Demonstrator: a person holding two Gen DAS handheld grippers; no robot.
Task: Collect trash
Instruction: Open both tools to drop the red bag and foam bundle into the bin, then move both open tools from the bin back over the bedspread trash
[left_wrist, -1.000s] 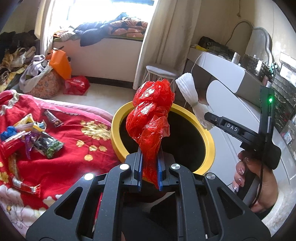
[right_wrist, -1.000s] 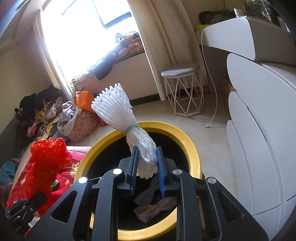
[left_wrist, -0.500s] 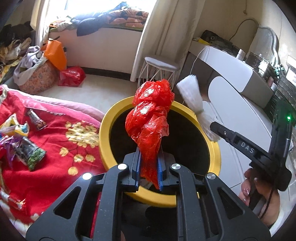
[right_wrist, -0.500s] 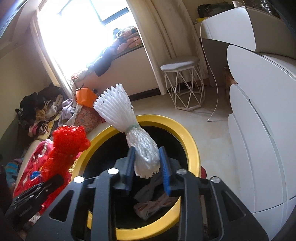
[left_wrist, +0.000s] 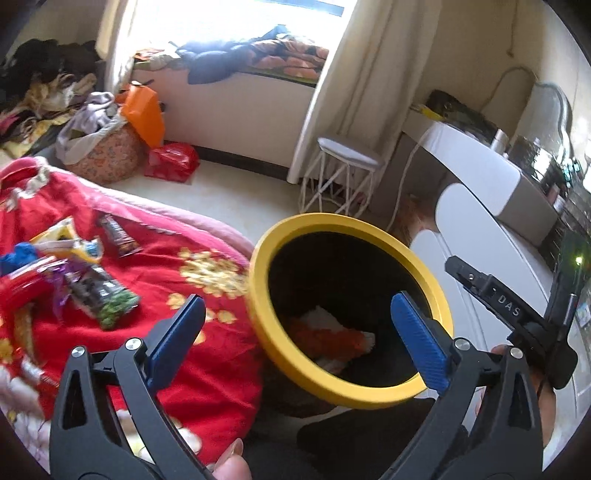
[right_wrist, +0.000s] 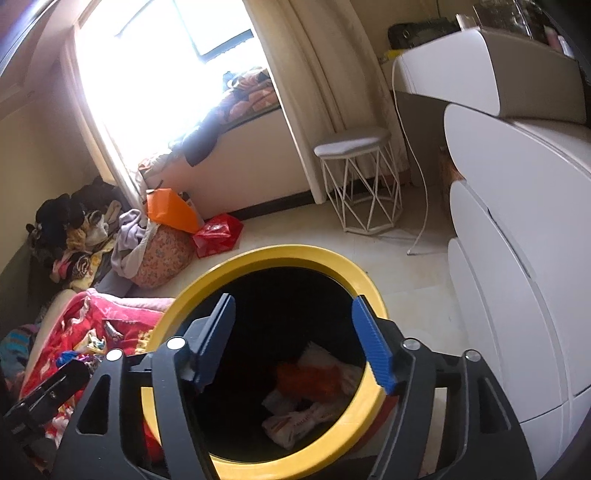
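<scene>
While both pairs of jaws are opening with nothing between them, left gripper (left_wrist: 297, 328) and right gripper (right_wrist: 293, 341) hover over the yellow-rimmed bin (right_wrist: 373, 295), where red plastic (right_wrist: 306, 380) lies.

matt yellow plastic rim on the bin (right_wrist: 364, 284), dull black inside. crinkled red plastic bag (right_wrist: 310, 380) and pale paper-like wrappers (right_wrist: 295, 424) at the bottom. plush red blanket (left_wrist: 207, 376) with woven gold flowers, strewn with glossy foil snack packets (left_wrist: 99, 295). ribbed blue pads (left_wrist: 421, 341) on matt black plastic fingers. smooth white cabinet (right_wrist: 517, 258), satin finish.
</scene>
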